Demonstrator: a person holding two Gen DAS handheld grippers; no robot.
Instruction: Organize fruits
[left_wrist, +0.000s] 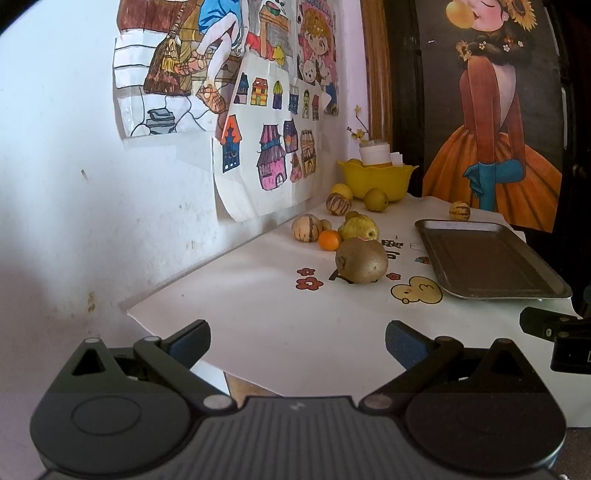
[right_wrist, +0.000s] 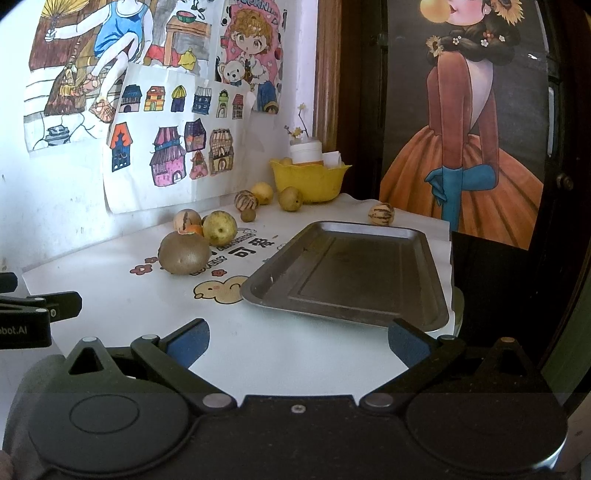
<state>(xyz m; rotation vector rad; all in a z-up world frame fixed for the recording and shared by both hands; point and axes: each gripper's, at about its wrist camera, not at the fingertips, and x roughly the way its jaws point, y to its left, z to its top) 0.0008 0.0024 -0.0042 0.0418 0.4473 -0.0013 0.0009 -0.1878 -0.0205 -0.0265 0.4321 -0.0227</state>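
We held both grippers, left (left_wrist: 297, 341) & right (right_wrist: 297, 341), wide & empty; kiwi (left_wrist: 361, 260) looked round, might've rolled off the table (left_wrist: 258, 317) if nudged, w/ tray (right_wrist: 351, 273) bare.

The right gripper (right_wrist: 297, 345) is held with its jaws wide apart and nothing between them, above the near edge of a white tablecloth (right_wrist: 288, 354). A metal tray (right_wrist: 351, 273) is laid on the cloth ahead, with nothing seen in it. To its left a brown kiwi (right_wrist: 184, 253) is seen, with a yellow-green pear (right_wrist: 219, 228) just behind it and a small orange (right_wrist: 194, 229) partly hidden between them. A striped melon (right_wrist: 381, 213) is placed beyond the tray's far edge. A yellow bowl (right_wrist: 309, 181) is set near the wall, with a white jar (right_wrist: 306, 150) in it. Part of the left gripper (right_wrist: 37, 310) is seen at the left edge.
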